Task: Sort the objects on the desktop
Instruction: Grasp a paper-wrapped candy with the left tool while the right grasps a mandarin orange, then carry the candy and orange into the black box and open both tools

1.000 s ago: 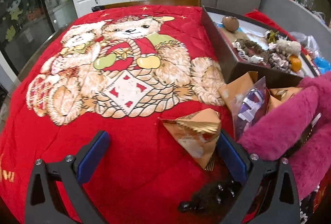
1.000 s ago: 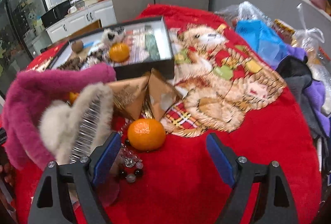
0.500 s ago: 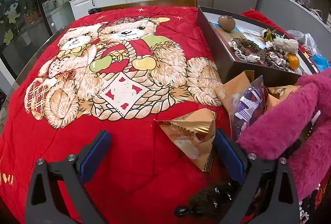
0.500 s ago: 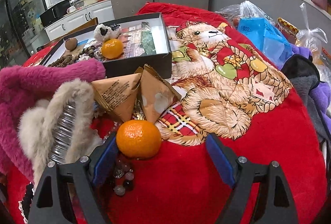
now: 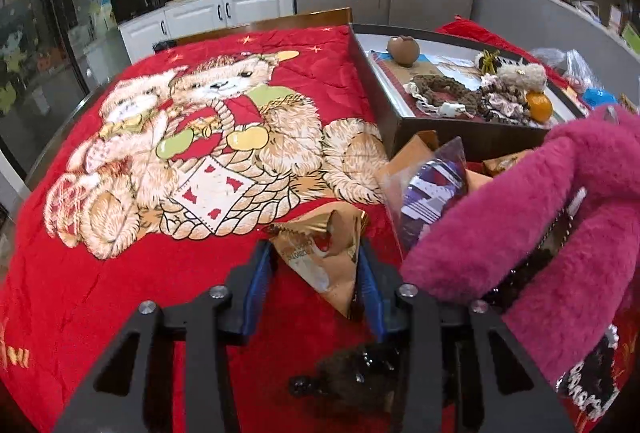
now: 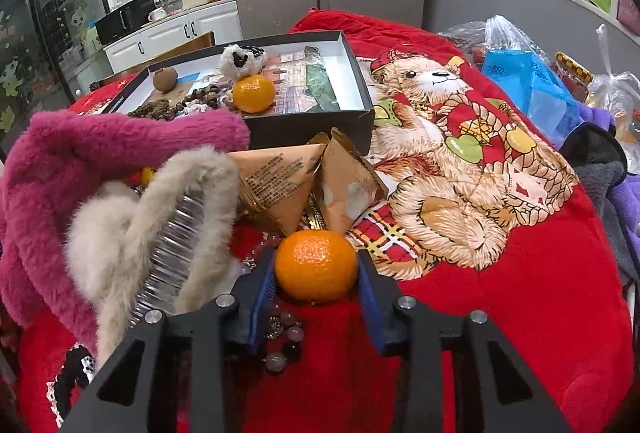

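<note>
My left gripper (image 5: 316, 265) is shut on a gold triangular snack packet (image 5: 320, 253) lying on the red bear blanket (image 5: 120, 273). My right gripper (image 6: 316, 273) is shut on an orange tangerine (image 6: 316, 265) on the blanket. A dark open box (image 6: 312, 121) behind it holds a second tangerine (image 6: 254, 93), bead strings, a brown pod and a fluffy toy. The box also shows in the left wrist view (image 5: 384, 101). Two more gold packets (image 6: 280, 185) lie between the tangerine and the box.
A magenta plush hair clip (image 5: 540, 217) and a beige fur clip (image 6: 160, 233) crowd the pile. Loose beads (image 6: 280, 333) lie under my right gripper. A purple foil packet (image 5: 432, 193) stands near the box. Blue bag (image 6: 528, 89) and dark clothes (image 6: 600, 161) lie at the right.
Both grippers moved forward and closed: the left on the gold packet, the right on the tangerine. Both were wide open before.
</note>
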Available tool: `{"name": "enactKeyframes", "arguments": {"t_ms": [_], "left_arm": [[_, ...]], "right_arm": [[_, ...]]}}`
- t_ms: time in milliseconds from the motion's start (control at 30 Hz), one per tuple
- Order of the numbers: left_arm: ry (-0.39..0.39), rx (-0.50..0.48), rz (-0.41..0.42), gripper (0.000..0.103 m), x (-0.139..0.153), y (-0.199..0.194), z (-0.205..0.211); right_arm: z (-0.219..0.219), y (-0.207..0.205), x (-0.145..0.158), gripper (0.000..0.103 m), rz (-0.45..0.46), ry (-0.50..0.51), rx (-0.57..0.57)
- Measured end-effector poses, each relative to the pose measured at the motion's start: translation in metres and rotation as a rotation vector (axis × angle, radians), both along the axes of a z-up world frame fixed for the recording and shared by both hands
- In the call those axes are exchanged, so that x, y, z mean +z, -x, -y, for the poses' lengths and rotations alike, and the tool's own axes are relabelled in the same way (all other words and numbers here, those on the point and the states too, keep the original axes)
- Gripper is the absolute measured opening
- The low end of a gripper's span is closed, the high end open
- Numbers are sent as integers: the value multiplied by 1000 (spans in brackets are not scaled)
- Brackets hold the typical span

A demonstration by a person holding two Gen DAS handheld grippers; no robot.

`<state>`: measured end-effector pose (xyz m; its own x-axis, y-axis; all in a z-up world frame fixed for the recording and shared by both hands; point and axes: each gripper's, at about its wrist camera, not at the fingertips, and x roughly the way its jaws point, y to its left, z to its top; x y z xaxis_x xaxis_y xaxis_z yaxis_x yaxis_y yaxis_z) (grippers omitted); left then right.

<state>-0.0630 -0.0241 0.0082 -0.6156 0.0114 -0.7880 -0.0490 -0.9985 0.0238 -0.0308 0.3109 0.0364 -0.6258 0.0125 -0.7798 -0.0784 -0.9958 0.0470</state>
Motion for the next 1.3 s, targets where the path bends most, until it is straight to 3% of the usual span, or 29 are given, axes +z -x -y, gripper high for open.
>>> {"name": "enactKeyframes", "arguments": {"t_ms": [333, 467, 700, 867, 1000, 1300], "left_arm": [[-11, 15, 8, 32, 8, -13, 0], [1, 0, -48, 32, 33, -32, -6], [-104, -53, -143, 32, 90, -63, -13], [-112, -78, -206, 32, 119, -78, -28], [-136, -90, -205, 32, 123, -83, -35], [-134, -86, -192, 32, 121, -85, -42]], "right_arm": [[9, -13, 15, 38, -32, -10, 2], [16, -21, 32, 38, -70, -25, 5], [31, -35, 64, 38, -133, -20, 17], [53, -49, 100, 38, -220, -30, 56], [73, -54, 115, 38, -246, -40, 99], [92, -56, 113, 38, -225, -31, 147]]}}
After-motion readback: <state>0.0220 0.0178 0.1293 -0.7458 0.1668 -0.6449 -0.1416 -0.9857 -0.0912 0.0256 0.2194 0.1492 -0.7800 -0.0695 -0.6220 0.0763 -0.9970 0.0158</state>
